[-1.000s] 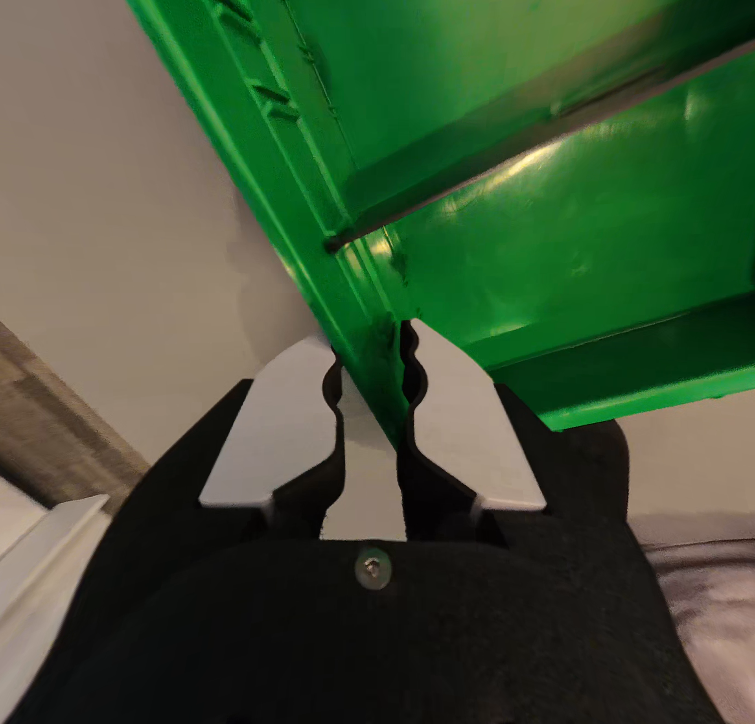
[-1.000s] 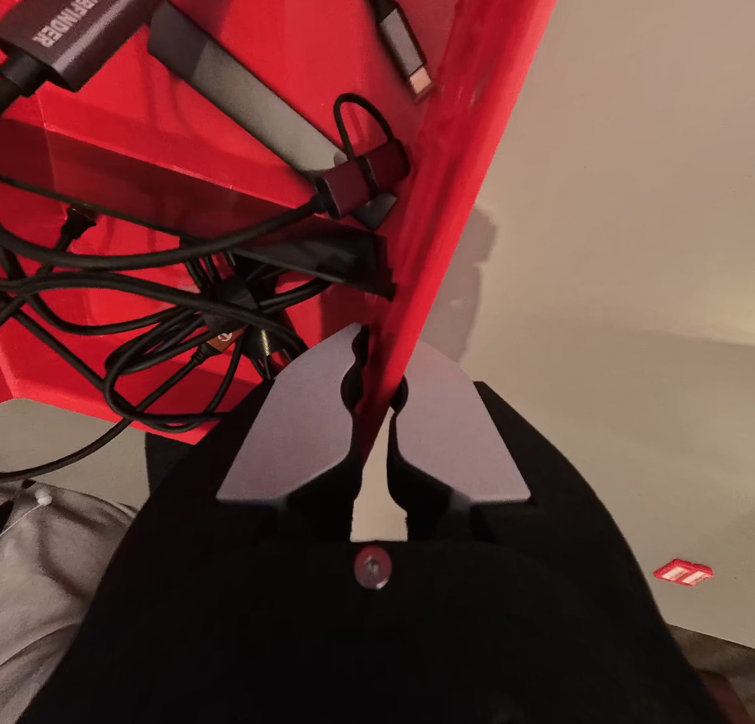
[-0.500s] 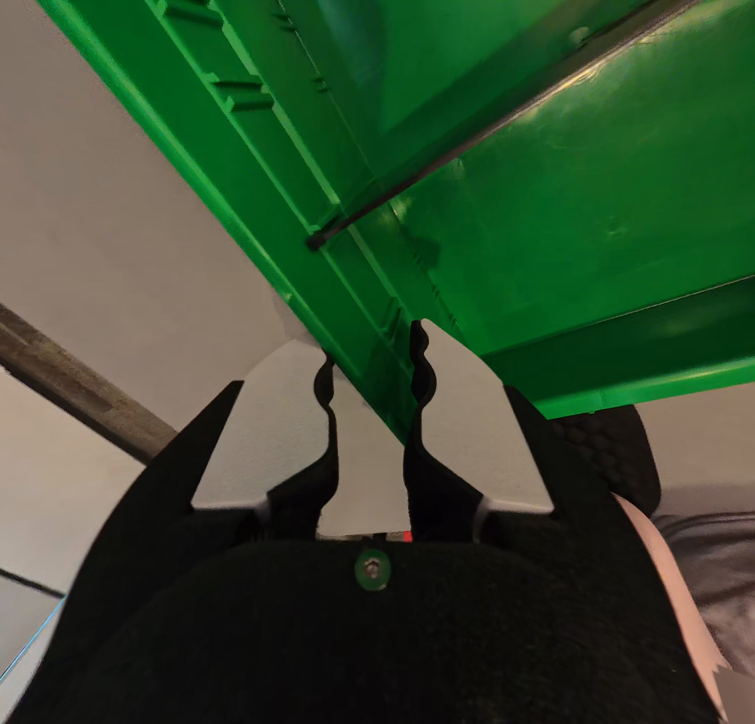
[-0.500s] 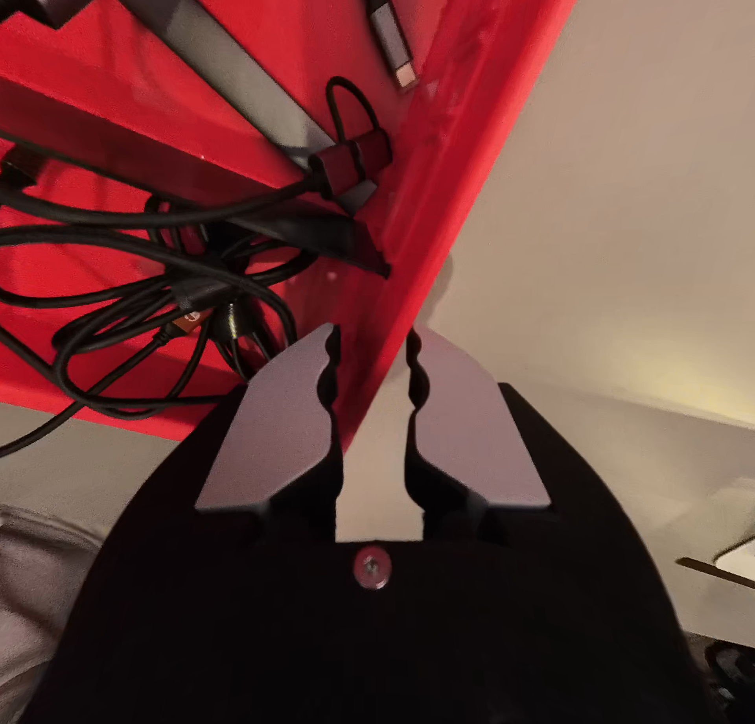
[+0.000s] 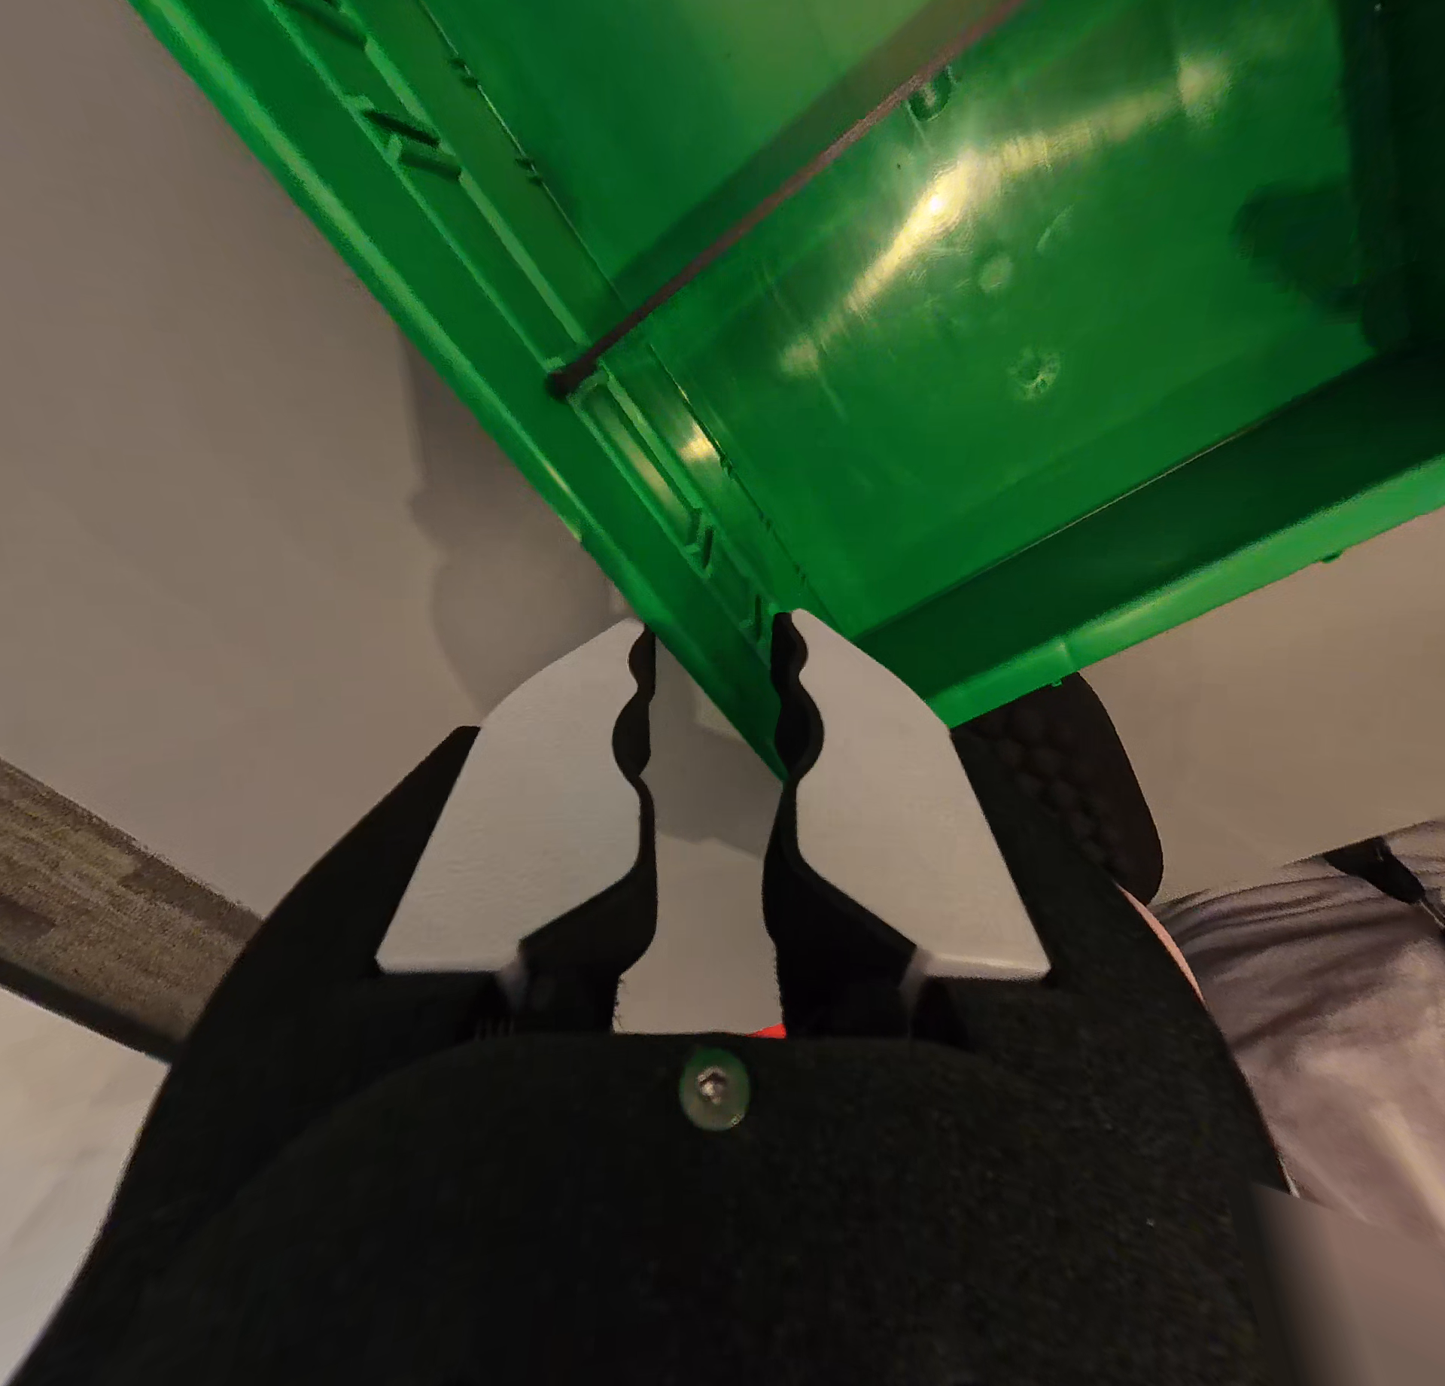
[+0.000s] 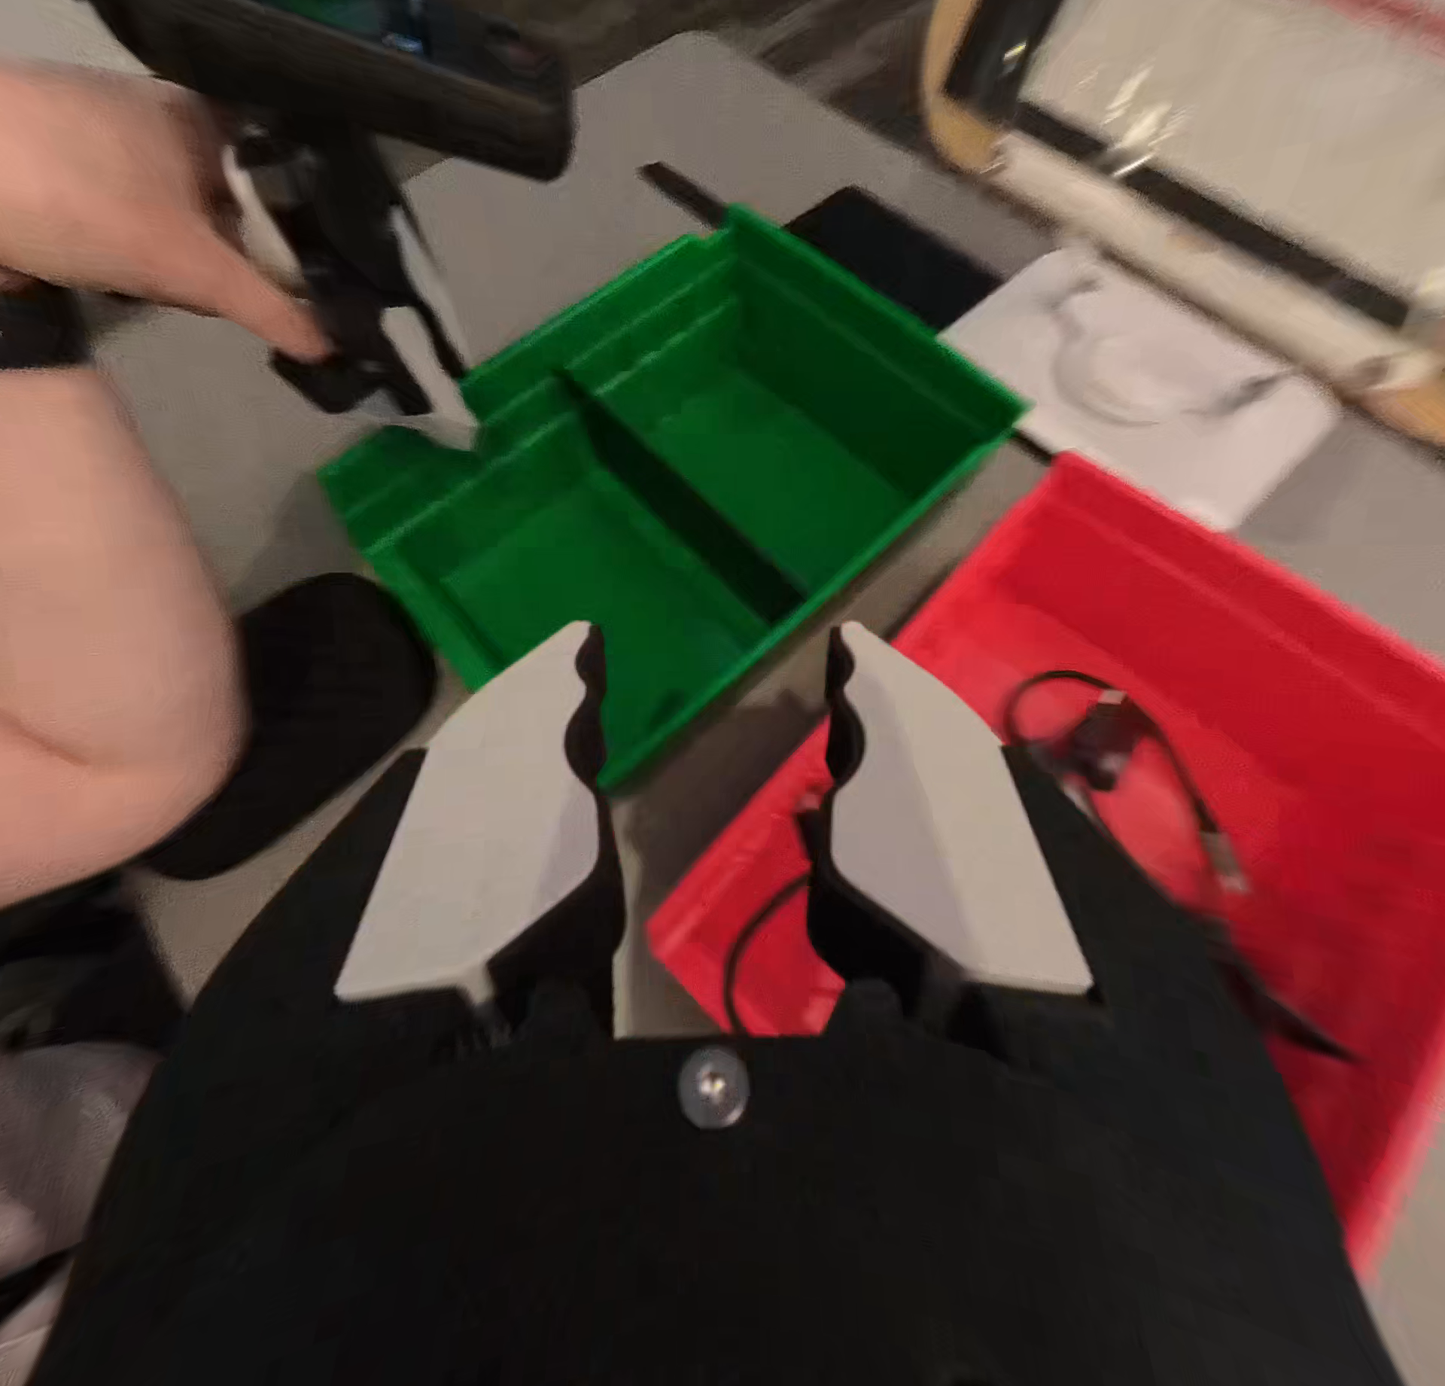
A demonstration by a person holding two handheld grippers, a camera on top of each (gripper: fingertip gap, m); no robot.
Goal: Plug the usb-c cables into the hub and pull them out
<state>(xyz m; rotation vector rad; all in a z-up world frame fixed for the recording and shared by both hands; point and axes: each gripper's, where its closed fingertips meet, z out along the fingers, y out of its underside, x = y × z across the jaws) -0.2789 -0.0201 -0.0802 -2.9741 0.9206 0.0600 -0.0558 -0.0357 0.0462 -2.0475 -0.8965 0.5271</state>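
My left gripper [image 5: 711, 637] is open, its fingers astride the left wall of an empty green divided bin [image 5: 977, 378], with a gap on the left side. It also shows in the right wrist view [image 6: 438, 402], held by a hand [image 6: 117, 214] at that bin [image 6: 688, 488]. My right gripper [image 6: 715, 644] is open and empty, above the gap between the green bin and a red bin [image 6: 1173, 644]. Black usb-c cables [image 6: 1126, 730] lie in the red bin. The view is blurred and I cannot make out a hub.
The bins stand on a grey table [image 6: 547, 199]. A black round pad [image 6: 313, 707] lies by the green bin's near corner. A white sheet [image 6: 1134, 378] and a black mat [image 6: 883, 253] lie behind the bins. A person's arm [image 6: 102, 605] fills the left. The grippers' ends are close to 25 centimetres from one another.
Both grippers have let go of the bin walls they were shut on. My right gripper has opened wide and pulled up and back from the red bin. My left gripper has opened in place.
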